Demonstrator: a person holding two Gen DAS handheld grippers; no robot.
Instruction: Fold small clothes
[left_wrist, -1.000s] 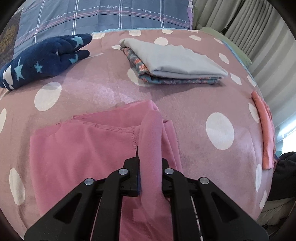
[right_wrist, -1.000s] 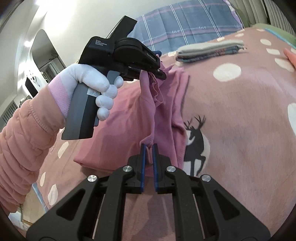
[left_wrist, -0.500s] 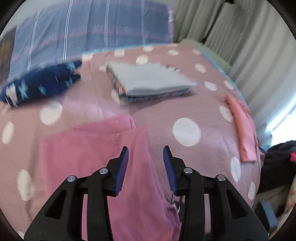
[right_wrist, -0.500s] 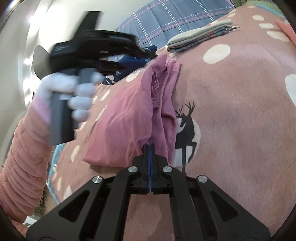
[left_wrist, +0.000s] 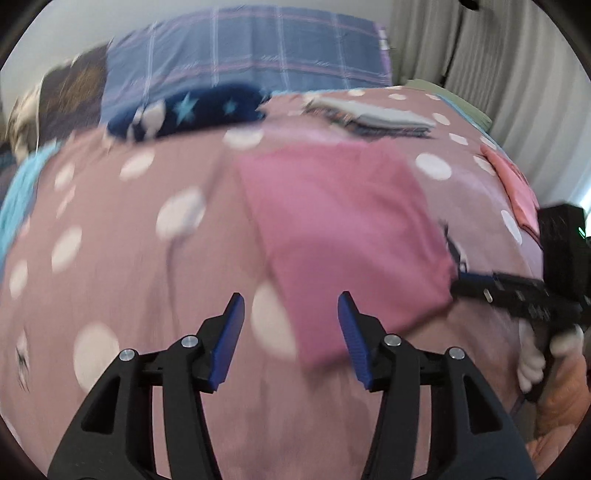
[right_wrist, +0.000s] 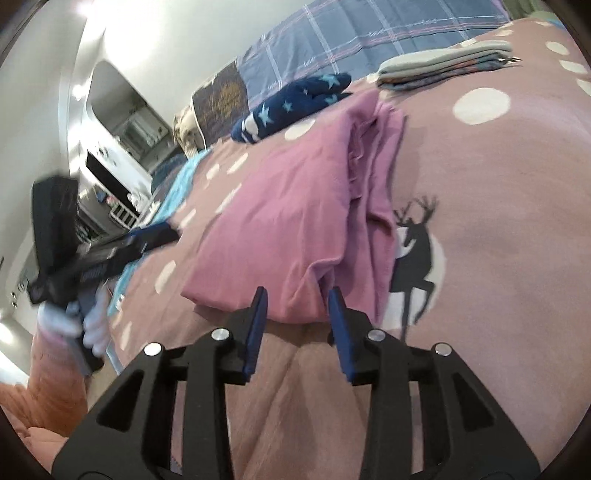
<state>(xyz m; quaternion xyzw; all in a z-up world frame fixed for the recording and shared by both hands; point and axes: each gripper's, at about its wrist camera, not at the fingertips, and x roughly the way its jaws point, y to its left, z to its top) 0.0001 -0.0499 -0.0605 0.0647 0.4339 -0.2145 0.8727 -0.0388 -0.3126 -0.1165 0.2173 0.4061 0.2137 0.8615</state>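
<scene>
While the pink garment (right_wrist: 291, 221) lies folded on the polka-dot bedspread (right_wrist: 498, 229), neither gripper is pressed on it. The left gripper (left_wrist: 291, 325) is seen with its blue pads spread and still widening; only the bedspread and the near corner of the garment (left_wrist: 343, 229) show in the gap, and nothing is pinched. The right gripper (right_wrist: 297, 321) is seen with its jaws parting as well, the near folded edge of the garment lying just beyond the fingertips, free of the pads. A bunched, doubled strip of the garment is seen along its right side, beside a black deer print (right_wrist: 415, 254) on the bedspread. Farther back, a stack of folded clothes (right_wrist: 443, 66) is set near the plaid pillow (right_wrist: 369, 33), and a navy star-patterned item (right_wrist: 291, 101) is laid to its left. In the left wrist view, much is blurred.
</scene>
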